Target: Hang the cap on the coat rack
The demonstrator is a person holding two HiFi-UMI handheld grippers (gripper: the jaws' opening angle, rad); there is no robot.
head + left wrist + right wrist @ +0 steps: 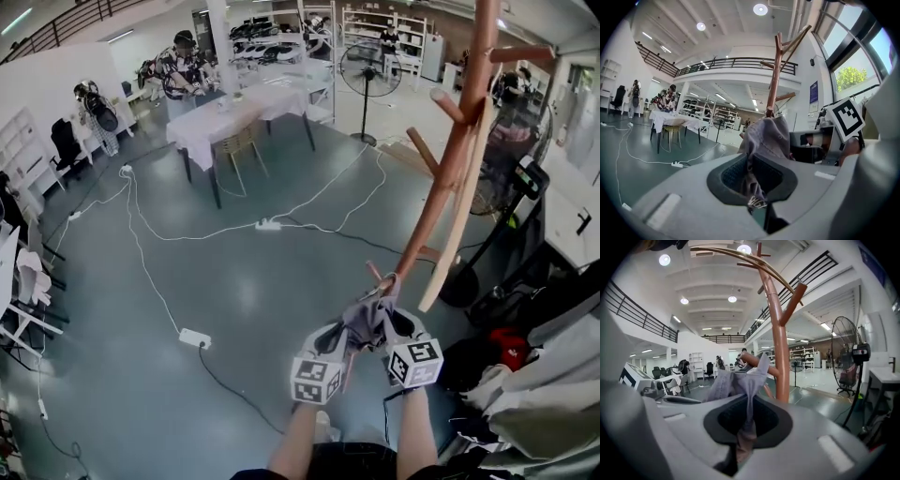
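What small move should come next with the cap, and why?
Probably ease the left tongs and right tongs forward and slightly down, so the grey cap settles over the low peg of the coat rack before any release. Both are shut on the cap's fabric, which lies right at that peg; whether it has caught cannot be told.

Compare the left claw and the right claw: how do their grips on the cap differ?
The left claw pinches cap fabric beside a small metal buckle; the right claw pinches plain fabric. In the head view the left claw holds the cap's left side, the right claw its right side. Both are shut on the cap, by the coat rack.
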